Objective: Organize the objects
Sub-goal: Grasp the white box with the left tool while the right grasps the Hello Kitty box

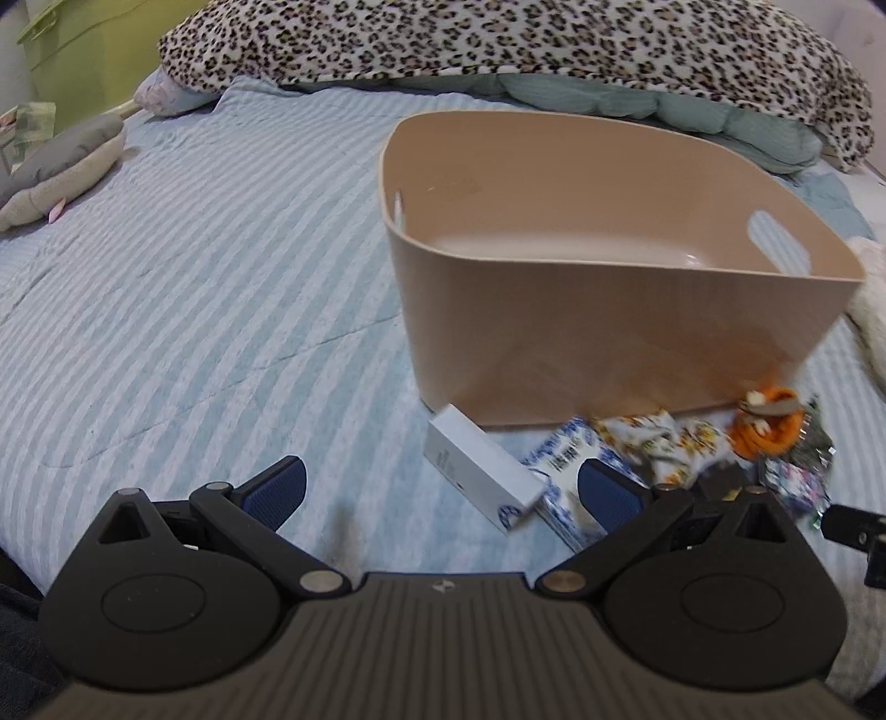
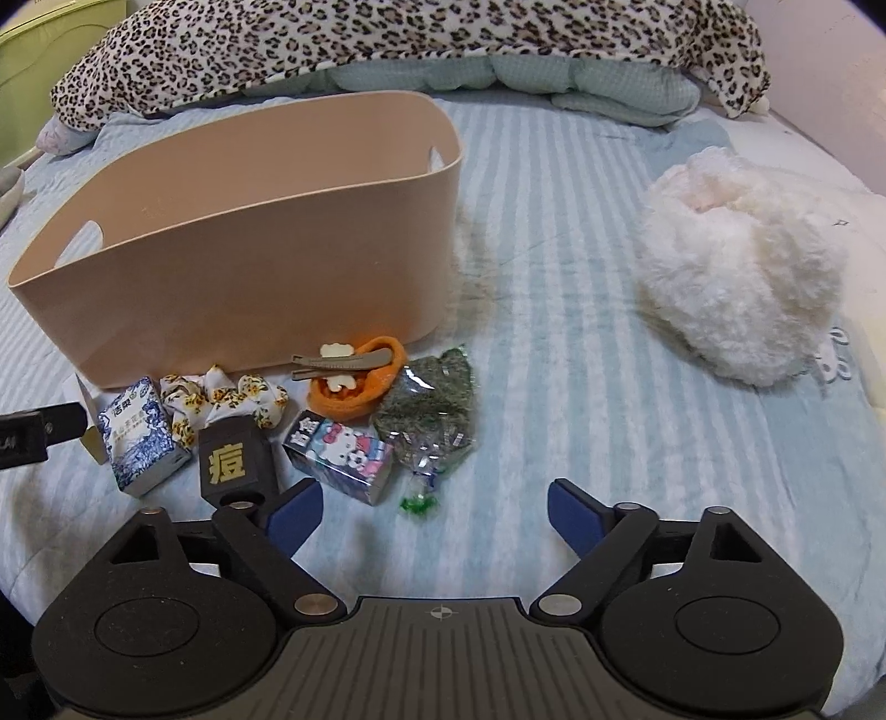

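Peach-coloured plastic forms the empty storage bin (image 2: 243, 266), which sits on a bed covered by a pale blue striped quilt (image 2: 554, 387), with a cut-out handle in each end wall. Small things lie in a loose row along its near wall. From the right wrist view they run as follows: a blue-and-white tissue pack (image 2: 141, 437) printed with Chinese characters too small to read, a floral scrunchie (image 2: 221, 401), a dark box (image 2: 235, 462) bearing one large gold character, 痘, a small box with a Hello Kitty picture (image 2: 340, 457), an orange knitted piece (image 2: 360, 387) with a grey hair clip (image 2: 343, 363) across it, and a clear packet of green bits (image 2: 429, 415). A white carton (image 1: 482, 471) lies at the left end, its small print unreadable.

The left hand-held gripper (image 1: 443, 493) hovers over that end with its jaws spread wide and nothing gripped, the carton lying in the gap between them. The right hand-held gripper (image 2: 434, 509) likewise stands open and empty above bare quilt, just beside the Hello Kitty box.

A fluffy white plush (image 2: 742, 266) rests well to the right, and a leopard-print blanket (image 2: 387, 39) lies behind the bin.
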The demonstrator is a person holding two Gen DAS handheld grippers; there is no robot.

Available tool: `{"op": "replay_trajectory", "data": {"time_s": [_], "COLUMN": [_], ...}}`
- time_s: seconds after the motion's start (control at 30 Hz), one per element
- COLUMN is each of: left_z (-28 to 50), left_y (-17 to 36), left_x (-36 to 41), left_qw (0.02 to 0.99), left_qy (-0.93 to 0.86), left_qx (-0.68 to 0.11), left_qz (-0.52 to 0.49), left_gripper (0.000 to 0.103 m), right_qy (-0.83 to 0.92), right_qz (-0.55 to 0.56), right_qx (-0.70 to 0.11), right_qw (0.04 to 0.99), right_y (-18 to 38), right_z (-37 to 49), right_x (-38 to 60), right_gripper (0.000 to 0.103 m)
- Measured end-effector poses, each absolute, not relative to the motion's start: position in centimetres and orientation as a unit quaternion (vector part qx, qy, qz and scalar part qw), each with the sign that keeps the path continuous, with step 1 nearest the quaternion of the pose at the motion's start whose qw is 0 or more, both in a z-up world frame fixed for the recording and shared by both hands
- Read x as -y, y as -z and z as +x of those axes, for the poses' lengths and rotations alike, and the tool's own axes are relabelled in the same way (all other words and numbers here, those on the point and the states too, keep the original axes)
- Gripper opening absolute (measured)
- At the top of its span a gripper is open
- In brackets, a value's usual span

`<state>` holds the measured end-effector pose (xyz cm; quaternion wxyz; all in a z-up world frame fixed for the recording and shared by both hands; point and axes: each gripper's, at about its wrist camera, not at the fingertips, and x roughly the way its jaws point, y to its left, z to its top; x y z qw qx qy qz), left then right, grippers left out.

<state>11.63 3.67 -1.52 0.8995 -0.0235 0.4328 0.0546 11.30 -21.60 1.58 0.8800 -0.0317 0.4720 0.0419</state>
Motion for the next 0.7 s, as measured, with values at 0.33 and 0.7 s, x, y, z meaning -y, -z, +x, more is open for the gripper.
{"op": "replay_trajectory", "data": {"time_s": [0.33,0.7], "left_z": [13.4,13.2], "left_y": [3.2,4.9], "left_x": [-5.1,-7.0], "left_qw": [0.887,0.87], "left_qy": [-0.081,-0.09], "left_qx": [-0.452,-0.476], "left_qz": [-0.038,-0.098], "left_gripper": [0.103,0.098], "right_qy": [-0.063,-0.055], "right_qz": [0.001,0.01], "right_qx": [-0.484,-0.492], "right_qw": [0.873,0.869], "right_y": [-0.7,0.8], "right_z": [13.6,14.4], "right_x": [19.6,18.2], "right_gripper": [0.078,0.056]}}
